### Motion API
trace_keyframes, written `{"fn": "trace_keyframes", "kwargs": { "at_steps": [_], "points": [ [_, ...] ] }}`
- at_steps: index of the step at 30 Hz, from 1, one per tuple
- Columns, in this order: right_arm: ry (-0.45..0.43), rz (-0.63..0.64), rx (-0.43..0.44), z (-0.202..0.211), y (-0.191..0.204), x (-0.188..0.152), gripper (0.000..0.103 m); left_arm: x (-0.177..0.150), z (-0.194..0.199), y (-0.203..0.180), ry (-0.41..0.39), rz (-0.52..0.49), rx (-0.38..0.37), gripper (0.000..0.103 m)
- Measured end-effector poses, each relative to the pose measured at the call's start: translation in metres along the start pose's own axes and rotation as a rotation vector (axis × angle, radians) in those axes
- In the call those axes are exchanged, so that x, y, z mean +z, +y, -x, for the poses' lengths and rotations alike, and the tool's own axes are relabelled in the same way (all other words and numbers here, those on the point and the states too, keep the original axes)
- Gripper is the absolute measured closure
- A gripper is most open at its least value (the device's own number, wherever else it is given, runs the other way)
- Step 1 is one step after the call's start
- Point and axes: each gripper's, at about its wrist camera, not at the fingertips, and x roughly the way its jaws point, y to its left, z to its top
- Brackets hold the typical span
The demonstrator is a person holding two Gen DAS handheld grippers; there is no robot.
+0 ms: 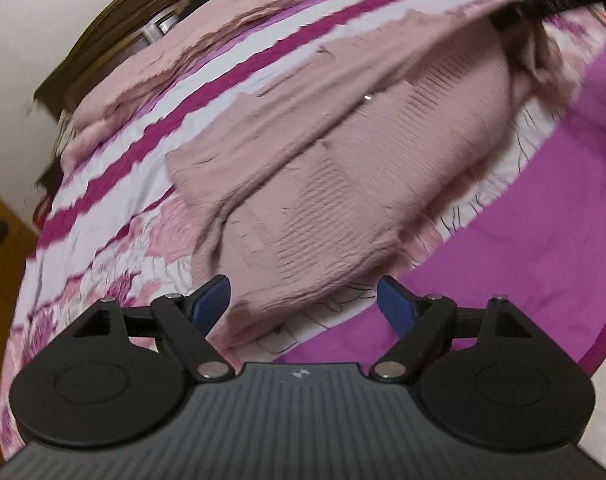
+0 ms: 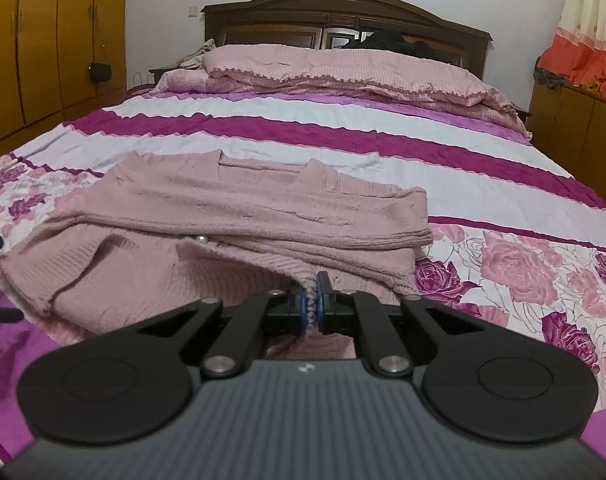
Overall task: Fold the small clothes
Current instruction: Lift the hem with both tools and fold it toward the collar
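The sweater (image 2: 239, 216) is spread on the bed (image 2: 343, 136), neckline toward the headboard (image 2: 343, 8), with 1 sleeve already laid across the chest as a band running left to right. Its long axis, as folded, is thus set crosswise to the bed. The near hem is lifted at 1 point only: a ridge of knit is pinched between the closed pads of the right tongs (image 2: 311, 300), at the hem's right part.

The left tongs (image 1: 303, 300) are seen spread wide, nothing between the blue fingers (image 1: 213, 300); the hem's other part is found just ahead of them, the fabric edge lying between and slightly beyond the fingertips, not pressed by either. In the left wrist view the right tongs (image 1: 515, 16) are glimpsed far up at the right edge, blurred, with bunched knit below them.

The coming move is judged to turn on this: the free hem corner lies nearest the left tongs, directly in front and below, so a short advance and a closing there would be needed before both corners can be carried toward the neckline.
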Motion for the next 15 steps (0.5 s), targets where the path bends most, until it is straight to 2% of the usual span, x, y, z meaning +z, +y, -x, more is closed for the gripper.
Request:
{"fn": "trace_keyframes", "kwargs": {
  "at_steps": [3, 9, 13, 15],
  "points": [
    [0.003, 0.000, -0.005, 0.001, 0.000, 0.000, 0.095, 0.000, -0.005, -0.001, -0.023, -0.019, 0.023, 0.018],
    [0.011, 0.005, -0.015, 0.000, 0.002, -0.001, 0.095, 0.005, -0.002, 0.029, -0.075, 0.123, -0.015, 0.020],
    [0.022, 0.008, -0.013, -0.003, 0.004, -0.002, 0.095, 0.005, -0.012, 0.035, -0.045, 0.129, 0.020, 0.020],
    [0.025, 0.010, -0.013, -0.004, 0.005, -0.002, 0.095, 0.004, -0.018, 0.034, -0.027, 0.123, 0.002, 0.020]
  ]
}}
